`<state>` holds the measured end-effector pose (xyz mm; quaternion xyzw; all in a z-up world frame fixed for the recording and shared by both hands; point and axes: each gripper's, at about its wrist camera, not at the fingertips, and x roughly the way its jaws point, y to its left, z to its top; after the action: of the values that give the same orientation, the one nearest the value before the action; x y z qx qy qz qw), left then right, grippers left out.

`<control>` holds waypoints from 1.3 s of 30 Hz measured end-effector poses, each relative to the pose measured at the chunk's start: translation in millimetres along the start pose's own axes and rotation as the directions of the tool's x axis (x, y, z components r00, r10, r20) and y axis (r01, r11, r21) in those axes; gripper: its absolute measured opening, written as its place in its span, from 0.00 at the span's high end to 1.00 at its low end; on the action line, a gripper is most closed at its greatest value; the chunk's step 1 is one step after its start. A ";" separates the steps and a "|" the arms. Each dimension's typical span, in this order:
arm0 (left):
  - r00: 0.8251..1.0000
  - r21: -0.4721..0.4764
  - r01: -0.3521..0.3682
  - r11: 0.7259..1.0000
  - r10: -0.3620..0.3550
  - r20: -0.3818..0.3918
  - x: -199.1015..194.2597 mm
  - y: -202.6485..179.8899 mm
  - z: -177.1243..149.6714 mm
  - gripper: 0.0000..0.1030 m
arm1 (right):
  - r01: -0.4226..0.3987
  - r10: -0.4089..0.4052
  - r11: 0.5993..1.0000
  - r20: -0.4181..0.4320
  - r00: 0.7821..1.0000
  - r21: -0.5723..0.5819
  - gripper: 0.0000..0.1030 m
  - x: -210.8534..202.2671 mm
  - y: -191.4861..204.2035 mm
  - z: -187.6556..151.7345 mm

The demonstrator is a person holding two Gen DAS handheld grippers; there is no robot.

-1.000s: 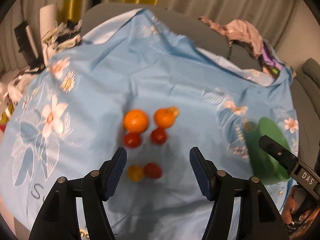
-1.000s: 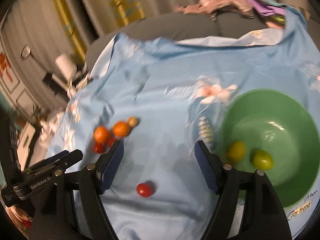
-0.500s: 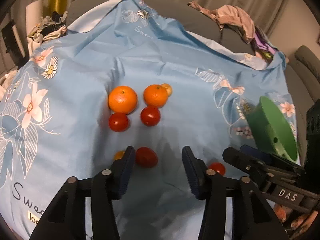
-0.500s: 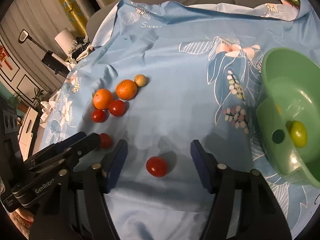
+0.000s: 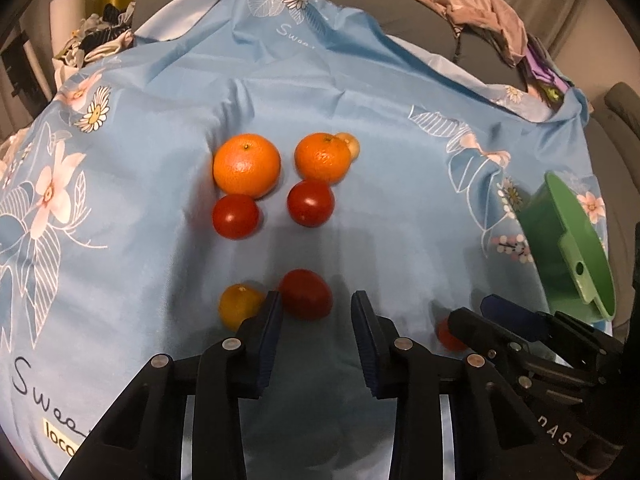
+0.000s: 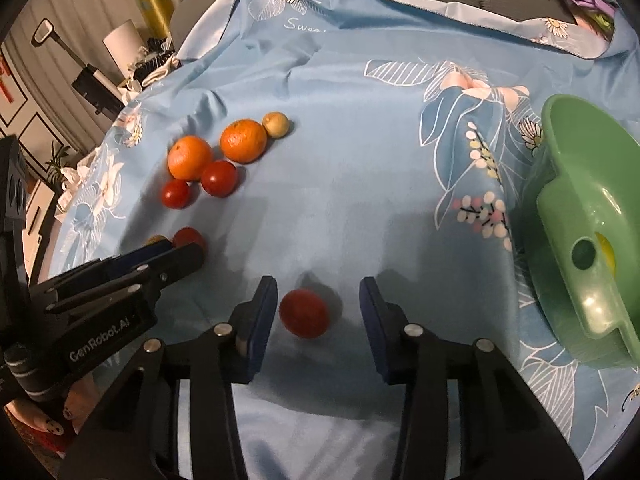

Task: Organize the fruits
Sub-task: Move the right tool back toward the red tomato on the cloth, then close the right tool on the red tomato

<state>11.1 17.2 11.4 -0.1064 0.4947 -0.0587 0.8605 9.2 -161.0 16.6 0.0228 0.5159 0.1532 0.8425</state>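
On the blue flowered cloth (image 5: 360,92) a red tomato (image 5: 306,294) lies between the fingertips of my left gripper (image 5: 316,312). Its jaws are closing; the left pad is at the tomato's side and a gap remains on the right. A small yellow-orange fruit (image 5: 238,306) sits just outside the left finger. My right gripper (image 6: 318,304) straddles another red tomato (image 6: 304,314). Its jaws are closing too, with a gap at the right pad. That tomato (image 5: 448,334) is half hidden in the left wrist view.
Farther back lie two oranges (image 5: 246,164) (image 5: 322,156), two tomatoes (image 5: 235,216) (image 5: 311,202) and a small tan fruit (image 5: 349,144). A green bowl (image 6: 592,216) at the right holds a yellow-green fruit (image 6: 605,254). Clothes are piled on the grey sofa (image 5: 488,12) behind.
Both grippers have come down toward the cloth and their jaws have narrowed. Each now has a red tomato between its fingers. The fruits on the cloth have not moved.
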 end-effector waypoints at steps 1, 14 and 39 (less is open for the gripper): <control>1.000 -0.006 -0.001 1.000 0.001 -0.002 1.5 1.0 0.4 0.66 | 0.005 -0.005 1.000 -0.001 1.000 -0.007 0.61 0.6 0.7 -0.1; 1.000 -0.054 -0.004 0.999 0.004 -0.004 12.7 2.1 5.7 0.75 | 0.049 -0.051 0.998 -0.030 0.998 -0.050 0.63 12.2 10.4 -3.7; 0.988 -0.104 -0.011 0.995 0.027 0.154 -37.7 4.7 10.2 0.75 | 0.014 -0.020 0.999 0.158 0.987 0.033 0.74 -27.7 5.6 13.0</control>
<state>1.0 30.8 46.9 -0.1500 0.4296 -0.0166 0.8903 7.5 -162.0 47.7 0.0440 0.4501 0.1355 0.8816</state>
